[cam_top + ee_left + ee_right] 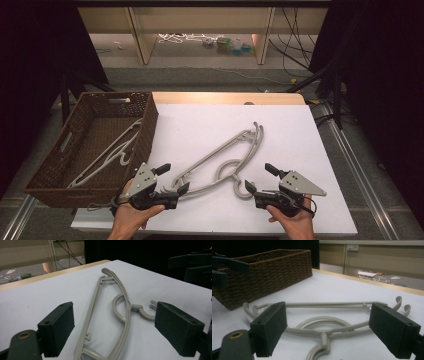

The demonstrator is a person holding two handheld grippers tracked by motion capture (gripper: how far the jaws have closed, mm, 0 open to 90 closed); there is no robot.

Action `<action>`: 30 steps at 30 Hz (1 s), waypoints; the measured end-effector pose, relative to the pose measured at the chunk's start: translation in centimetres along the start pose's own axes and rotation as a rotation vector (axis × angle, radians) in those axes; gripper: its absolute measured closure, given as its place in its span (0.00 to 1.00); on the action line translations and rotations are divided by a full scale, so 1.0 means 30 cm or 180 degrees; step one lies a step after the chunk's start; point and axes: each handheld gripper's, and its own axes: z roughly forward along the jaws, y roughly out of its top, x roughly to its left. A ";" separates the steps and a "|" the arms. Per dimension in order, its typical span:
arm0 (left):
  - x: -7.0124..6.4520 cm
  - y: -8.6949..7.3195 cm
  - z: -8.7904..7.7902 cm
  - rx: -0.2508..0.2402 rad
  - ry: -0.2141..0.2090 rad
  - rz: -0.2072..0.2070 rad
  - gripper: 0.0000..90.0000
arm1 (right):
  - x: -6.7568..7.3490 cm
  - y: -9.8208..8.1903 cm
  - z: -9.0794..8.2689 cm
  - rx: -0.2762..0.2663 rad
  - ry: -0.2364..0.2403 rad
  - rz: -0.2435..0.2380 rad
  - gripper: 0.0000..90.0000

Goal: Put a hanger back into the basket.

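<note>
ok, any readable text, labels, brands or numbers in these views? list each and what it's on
None readable.
Grey hanger on the table: no marking visible.
Wicker basket: no label or tag visible.
Left gripper and right gripper: plain black jaws and grey plates, no print visible.
Items on the floor beyond the table: too small and blurred to tell whether they carry any text.
</note>
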 end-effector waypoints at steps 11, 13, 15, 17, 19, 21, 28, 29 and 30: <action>-0.037 0.010 0.067 0.0260 -0.0171 0.0281 0.18 | 0.008 0.000 0.002 0.0049 -0.0036 -0.0035 0.18; -0.048 0.014 0.099 0.0376 -0.0231 0.0352 0.18 | 0.008 0.001 -0.002 0.0047 -0.0044 -0.0031 0.18; -0.058 0.013 0.142 0.0480 -0.0304 0.0398 0.19 | 0.009 0.004 -0.003 0.0007 -0.0063 -0.0028 0.18; -0.067 0.011 0.175 0.0619 -0.0341 0.0432 0.19 | 0.009 0.005 -0.005 0.0020 -0.0066 -0.0039 0.18; -0.075 0.009 0.212 0.0784 -0.0399 0.0504 0.20 | 0.011 0.006 -0.006 0.0020 -0.0074 -0.0034 0.18; -0.078 0.007 0.248 0.0947 -0.0440 0.0601 0.23 | 0.014 0.005 -0.010 0.0068 -0.0043 0.0028 0.18; -0.074 -0.009 0.348 0.1416 -0.0459 0.0753 0.25 | 0.011 0.008 -0.012 0.0045 -0.0022 0.0049 0.18; -0.074 -0.011 0.356 0.1452 -0.0457 0.0773 0.25 | 0.011 0.008 -0.012 0.0045 -0.0022 0.0049 0.18; -0.070 -0.013 0.364 0.1486 -0.0450 0.0812 0.25 | 0.012 0.008 -0.011 0.0039 -0.0021 0.0054 0.18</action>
